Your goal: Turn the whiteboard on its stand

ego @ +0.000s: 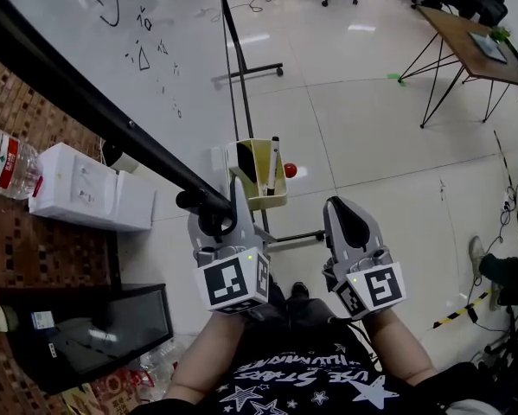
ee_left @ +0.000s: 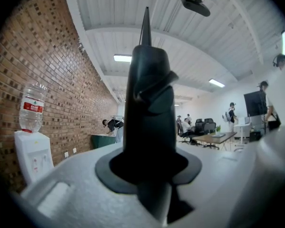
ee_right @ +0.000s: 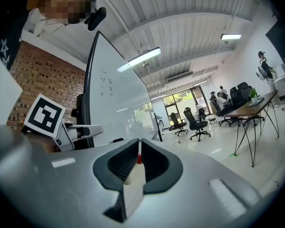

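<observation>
A person in a star-printed black shirt works a large white-surfaced whiteboard [ego: 155, 24] on its black metal stand [ego: 234, 85], a two-jaw gripper in each hand. The board lies tipped toward flat in the head view. Its thick black frame edge [ego: 86, 102] runs as one long diagonal from the 10 o'clock corner of the picture down to the centre.

The left gripper [ego: 227, 210] has that edge. Its jaws are clamped part-way closed on the end of the black rail, and in the left gripper view the dark rail fills the gap between them and rises straight up toward 12 o'clock. The right gripper [ego: 349, 217] sits at 3 o'clock of the left one, apart from the board. Its jaws are drawn together to a thin slit with nothing between them.

The coming move appears to hinge on one relation. The board's long axis stretches away from the left jaws toward 10 o'clock, so the left hand is at one end of a long lever and the free right hand is the farther of the two from the frame. From the right gripper view the board stands at 10 o'clock, close by.

The white face is mostly clean and glossy, with a few small black marker doodles near the top. Beneath it, against a red brick wall [ego: 34, 128], stands a white water dispenser [ego: 86, 197] topped by a clear bottle with a red label [ego: 8, 162].
</observation>
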Demonstrator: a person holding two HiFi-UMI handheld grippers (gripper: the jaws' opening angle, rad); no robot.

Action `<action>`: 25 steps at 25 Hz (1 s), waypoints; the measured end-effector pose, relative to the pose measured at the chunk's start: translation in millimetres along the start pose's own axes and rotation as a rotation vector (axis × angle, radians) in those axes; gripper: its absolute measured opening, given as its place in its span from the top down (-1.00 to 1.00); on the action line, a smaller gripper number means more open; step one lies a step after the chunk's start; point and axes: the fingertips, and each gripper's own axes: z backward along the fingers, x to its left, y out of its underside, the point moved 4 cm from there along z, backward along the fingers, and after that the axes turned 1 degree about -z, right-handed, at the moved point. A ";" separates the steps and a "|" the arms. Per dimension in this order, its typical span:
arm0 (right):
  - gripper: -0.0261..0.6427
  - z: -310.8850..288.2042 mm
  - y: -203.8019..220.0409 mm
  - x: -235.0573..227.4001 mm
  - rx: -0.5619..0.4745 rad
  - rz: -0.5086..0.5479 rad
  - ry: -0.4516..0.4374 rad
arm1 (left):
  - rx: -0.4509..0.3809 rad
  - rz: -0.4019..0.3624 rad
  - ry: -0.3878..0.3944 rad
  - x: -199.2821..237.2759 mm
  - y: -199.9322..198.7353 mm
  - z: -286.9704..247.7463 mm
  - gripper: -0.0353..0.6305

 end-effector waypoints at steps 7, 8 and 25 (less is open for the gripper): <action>0.85 -8.5 8.4 4.7 0.014 0.003 0.053 | 0.019 -0.006 0.045 14.1 3.6 -0.7 0.44; 0.85 -4.6 10.9 6.5 0.013 0.006 0.061 | 0.021 -0.004 0.043 15.8 4.4 1.9 0.44; 0.85 104.1 39.8 77.9 0.013 0.033 0.161 | -0.006 -0.004 0.024 61.5 4.2 78.8 0.52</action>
